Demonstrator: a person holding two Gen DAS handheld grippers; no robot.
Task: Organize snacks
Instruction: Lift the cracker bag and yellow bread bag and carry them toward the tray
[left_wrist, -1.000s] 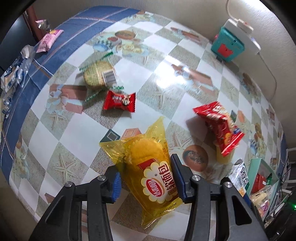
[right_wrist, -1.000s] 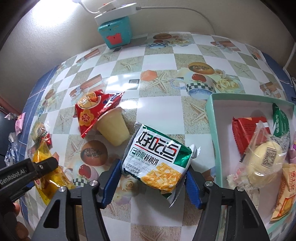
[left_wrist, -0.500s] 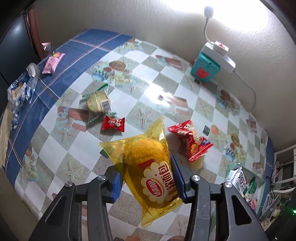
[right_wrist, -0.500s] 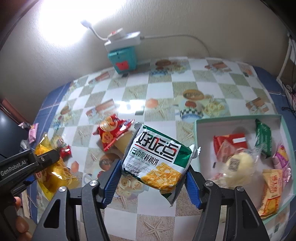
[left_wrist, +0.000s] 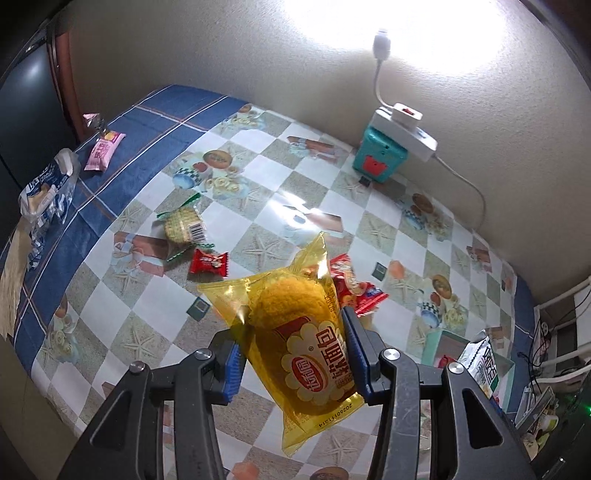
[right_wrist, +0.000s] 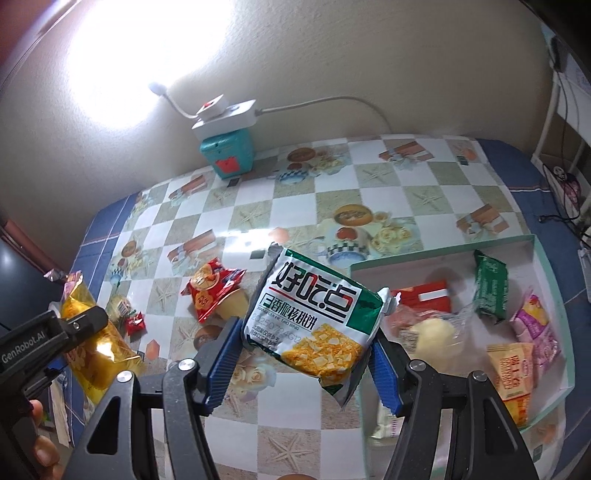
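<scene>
My left gripper (left_wrist: 293, 354) is shut on a yellow bread packet (left_wrist: 295, 332), held well above the checked tablecloth (left_wrist: 110, 317). In the right wrist view my right gripper (right_wrist: 304, 360) is shut on a white and green biscuit packet (right_wrist: 314, 317), also lifted off the table. To its right lies the pale green box (right_wrist: 550, 280) with several snacks inside. The left gripper with its yellow bread packet (right_wrist: 92, 339) shows at the left edge there. On the cloth remain a red-topped jelly cup (right_wrist: 218, 295), a small red candy (left_wrist: 208, 262) and a round cracker pack (left_wrist: 183, 225).
A teal box (left_wrist: 378, 160) with a white power strip and lamp stands against the back wall. A pink sachet (left_wrist: 103, 149) and a blue and white bag (left_wrist: 46, 192) lie on the blue border at the far left. A person's fingers (right_wrist: 40, 435) hold the left gripper.
Both grippers have risen with their packets still gripped, so the table looks farther away and more of the wall and lamp shows. The snacks on the cloth have not moved.
</scene>
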